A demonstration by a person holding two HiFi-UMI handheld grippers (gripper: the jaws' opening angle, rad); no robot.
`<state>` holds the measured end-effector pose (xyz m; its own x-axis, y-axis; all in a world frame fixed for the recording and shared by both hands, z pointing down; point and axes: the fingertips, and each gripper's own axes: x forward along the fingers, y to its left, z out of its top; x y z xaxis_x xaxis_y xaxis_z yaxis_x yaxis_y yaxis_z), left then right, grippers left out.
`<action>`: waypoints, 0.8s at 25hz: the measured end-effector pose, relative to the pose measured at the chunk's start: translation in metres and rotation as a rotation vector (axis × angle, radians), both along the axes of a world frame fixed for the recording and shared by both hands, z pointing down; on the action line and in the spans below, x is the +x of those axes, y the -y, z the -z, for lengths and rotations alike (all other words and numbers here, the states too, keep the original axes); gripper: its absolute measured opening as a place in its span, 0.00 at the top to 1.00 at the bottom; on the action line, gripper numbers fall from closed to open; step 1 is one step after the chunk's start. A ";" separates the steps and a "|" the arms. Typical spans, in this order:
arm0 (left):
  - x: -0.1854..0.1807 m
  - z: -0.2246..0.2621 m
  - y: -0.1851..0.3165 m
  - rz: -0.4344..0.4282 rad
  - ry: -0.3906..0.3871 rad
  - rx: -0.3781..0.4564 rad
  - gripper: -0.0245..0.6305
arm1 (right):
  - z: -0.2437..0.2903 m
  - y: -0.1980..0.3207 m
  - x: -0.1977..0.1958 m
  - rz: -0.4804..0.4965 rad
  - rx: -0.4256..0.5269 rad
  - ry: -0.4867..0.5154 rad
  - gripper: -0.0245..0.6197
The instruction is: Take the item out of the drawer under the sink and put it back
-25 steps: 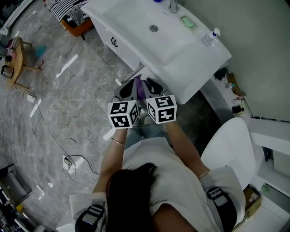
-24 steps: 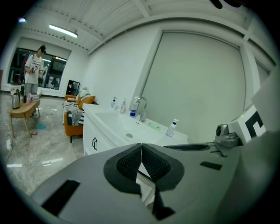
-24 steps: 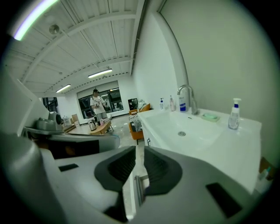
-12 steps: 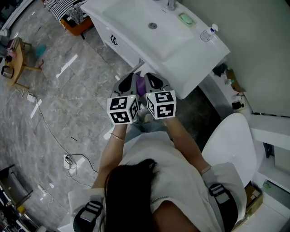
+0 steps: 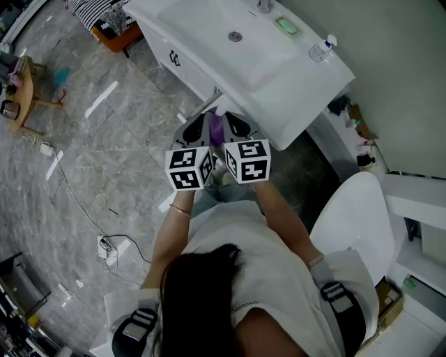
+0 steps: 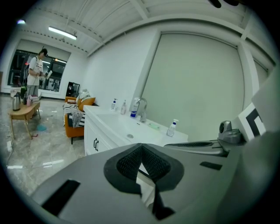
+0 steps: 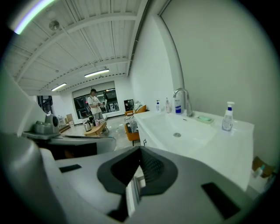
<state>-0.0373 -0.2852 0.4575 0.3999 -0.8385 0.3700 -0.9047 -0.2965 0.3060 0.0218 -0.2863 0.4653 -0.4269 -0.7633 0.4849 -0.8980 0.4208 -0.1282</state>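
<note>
The right-hand grey two-jaw gripper [image 7: 140, 151] has just been closing its jaws; its ribbed black pads [image 7: 152, 167] now meet at the tips with nothing pinched between them; the white sink basin [image 5: 230, 59] sits slightly higher in the head view than a second ago.

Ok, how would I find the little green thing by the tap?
Start at the big white sink counter. Along its back edge by the wall, between the tap and the clear spray bottle, lies a flat pale green soap dish. It is the only green, low thing there; its neighbours stand upright.
</note>
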 end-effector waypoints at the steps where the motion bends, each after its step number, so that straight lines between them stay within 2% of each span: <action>1: 0.000 -0.001 -0.001 -0.001 0.001 -0.004 0.96 | 0.000 0.000 -0.001 0.000 0.000 -0.001 0.94; 8: -0.003 -0.009 0.000 -0.003 0.004 -0.021 0.96 | -0.006 0.001 -0.003 0.000 -0.007 -0.003 0.94; 17: -0.012 -0.037 0.000 0.001 0.002 -0.101 0.96 | -0.036 0.002 -0.002 -0.003 -0.095 -0.016 0.92; 18: -0.013 -0.040 -0.001 0.007 0.003 -0.112 0.96 | -0.039 0.002 -0.003 0.007 -0.107 -0.011 0.88; 19: -0.015 -0.044 0.000 0.009 0.006 -0.121 0.96 | -0.042 0.001 -0.006 0.019 -0.121 -0.004 0.79; 20: -0.015 -0.047 0.001 0.005 0.011 -0.129 0.96 | -0.045 0.002 -0.008 0.028 -0.133 0.003 0.76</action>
